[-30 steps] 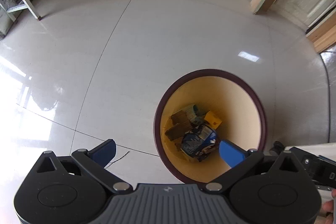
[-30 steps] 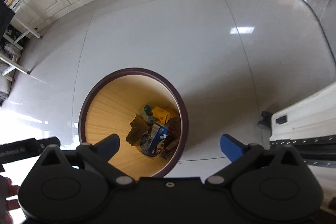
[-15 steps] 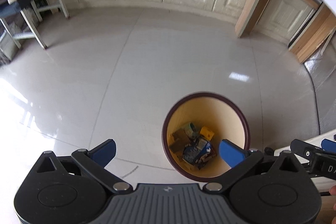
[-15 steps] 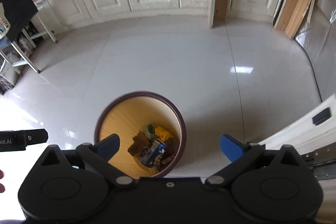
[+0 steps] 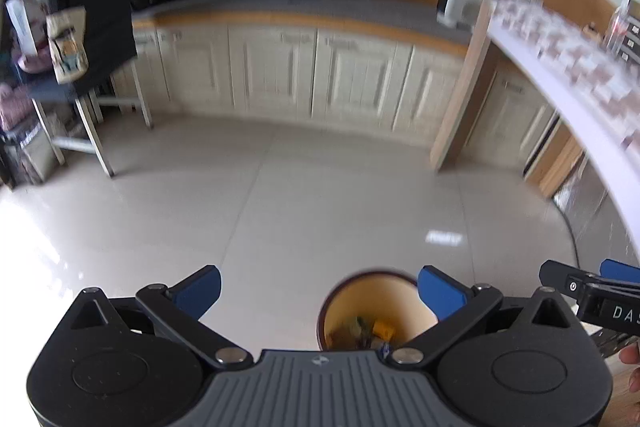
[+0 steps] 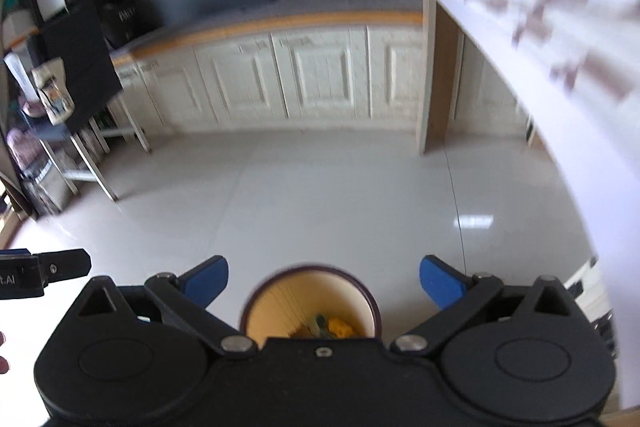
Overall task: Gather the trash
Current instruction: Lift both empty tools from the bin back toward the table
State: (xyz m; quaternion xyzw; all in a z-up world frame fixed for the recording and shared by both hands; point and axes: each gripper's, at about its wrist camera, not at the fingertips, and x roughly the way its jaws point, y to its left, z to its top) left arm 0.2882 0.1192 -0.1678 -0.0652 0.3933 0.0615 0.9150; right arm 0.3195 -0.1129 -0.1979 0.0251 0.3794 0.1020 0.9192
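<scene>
A round waste bin (image 5: 372,297) with a dark rim and yellow inside stands on the tiled floor, far below both grippers. Crumpled wrappers and a yellow scrap (image 5: 382,329) lie at its bottom. My left gripper (image 5: 318,291) is open with nothing between its blue pads, and the bin shows under its right finger. My right gripper (image 6: 323,281) is open and empty too, with the bin (image 6: 310,295) low between its fingers. The right gripper's tip (image 5: 600,291) pokes into the left wrist view at the right edge.
Cream cabinets (image 5: 320,75) under a grey counter line the far wall. A white tabletop (image 6: 560,75) with blurred small items curves along the right. A metal-legged rack (image 5: 60,99) with bags stands at the left. A wooden post (image 5: 460,87) rises near the cabinets.
Both grippers have risen and tilted up from the bin, which now looks small and low in both views. Cabinets, counter and tabletop have come into sight. Both stay open.
</scene>
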